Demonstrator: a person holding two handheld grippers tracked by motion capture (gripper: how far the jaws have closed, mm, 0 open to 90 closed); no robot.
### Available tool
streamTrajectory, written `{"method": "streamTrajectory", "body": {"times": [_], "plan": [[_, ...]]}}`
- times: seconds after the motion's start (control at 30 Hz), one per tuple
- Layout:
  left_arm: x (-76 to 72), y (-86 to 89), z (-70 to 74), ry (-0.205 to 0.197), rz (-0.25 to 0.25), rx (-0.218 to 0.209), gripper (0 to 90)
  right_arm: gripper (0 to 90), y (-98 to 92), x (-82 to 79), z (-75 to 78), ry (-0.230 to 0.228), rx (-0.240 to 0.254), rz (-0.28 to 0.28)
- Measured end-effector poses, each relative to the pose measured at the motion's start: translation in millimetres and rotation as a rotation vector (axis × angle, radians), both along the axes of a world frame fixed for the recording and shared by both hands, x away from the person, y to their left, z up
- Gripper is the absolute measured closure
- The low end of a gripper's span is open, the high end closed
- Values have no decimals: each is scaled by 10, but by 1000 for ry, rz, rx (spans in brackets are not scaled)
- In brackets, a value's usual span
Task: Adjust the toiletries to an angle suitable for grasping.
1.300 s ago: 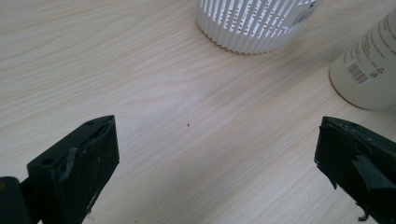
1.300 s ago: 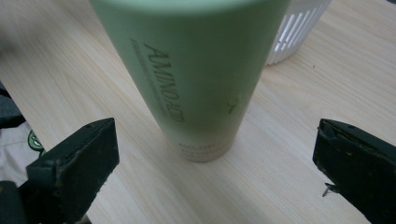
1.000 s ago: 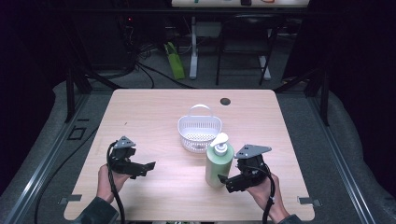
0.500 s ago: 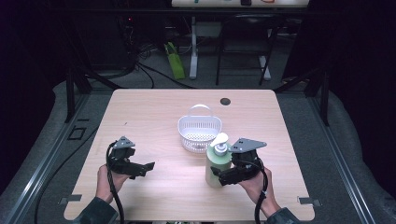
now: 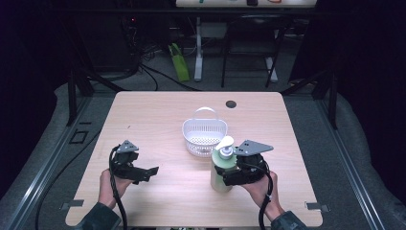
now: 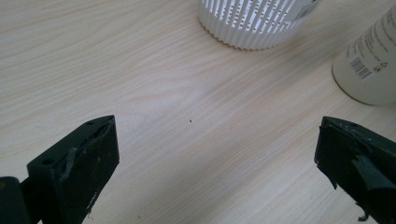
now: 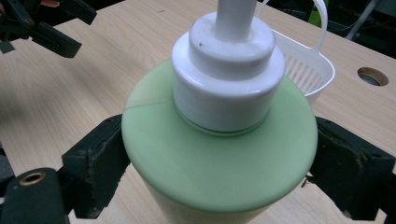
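A pale wooden table [image 5: 158, 120] carries three things near its middle and front. A white slotted basket [image 5: 204, 138] with a thin arched handle stands at the centre. Just in front of it and slightly to the right stands a green pump bottle [image 5: 222, 168], upright, with a white pump head whose spout points toward the basket.

The right gripper [image 5: 229, 175], held in the person's right hand [image 5: 258, 188], has its two black jaws on either side of the bottle's green shoulder. In the right gripper view each jaw presses against the bottle's side, so the bottle [image 7: 219, 154] is grasped just below the white collar. The basket [image 7: 303, 70] sits right behind it, close enough to block any path straight forward.

The left gripper [image 5: 152, 171] rests low over the front left of the table in the person's left hand [image 5: 111, 186], well apart from the bottle. In the left gripper view its jaws stand wide apart with bare wood between them; the basket's ribbed wall [image 6: 252, 23] and the bottle's pale lower body [image 6: 369, 60] lie ahead.

A small dark round hole [image 5: 231, 104] sits in the table behind the basket. Beyond the table, cables and metal stands crowd the dark floor.
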State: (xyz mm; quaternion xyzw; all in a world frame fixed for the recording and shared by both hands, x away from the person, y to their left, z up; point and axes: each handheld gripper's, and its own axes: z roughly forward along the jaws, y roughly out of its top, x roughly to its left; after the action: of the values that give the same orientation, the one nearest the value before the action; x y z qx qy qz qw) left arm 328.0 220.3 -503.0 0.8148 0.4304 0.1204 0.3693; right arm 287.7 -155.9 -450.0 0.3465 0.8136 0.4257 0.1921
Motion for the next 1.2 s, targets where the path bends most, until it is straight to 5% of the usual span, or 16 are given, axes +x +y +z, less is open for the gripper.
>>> {"method": "streamTrajectory", "body": {"times": [1.2], "plan": [[8,-12,-14,1,3,7,0,116,-397,182,2,-10,-11,-97]]}}
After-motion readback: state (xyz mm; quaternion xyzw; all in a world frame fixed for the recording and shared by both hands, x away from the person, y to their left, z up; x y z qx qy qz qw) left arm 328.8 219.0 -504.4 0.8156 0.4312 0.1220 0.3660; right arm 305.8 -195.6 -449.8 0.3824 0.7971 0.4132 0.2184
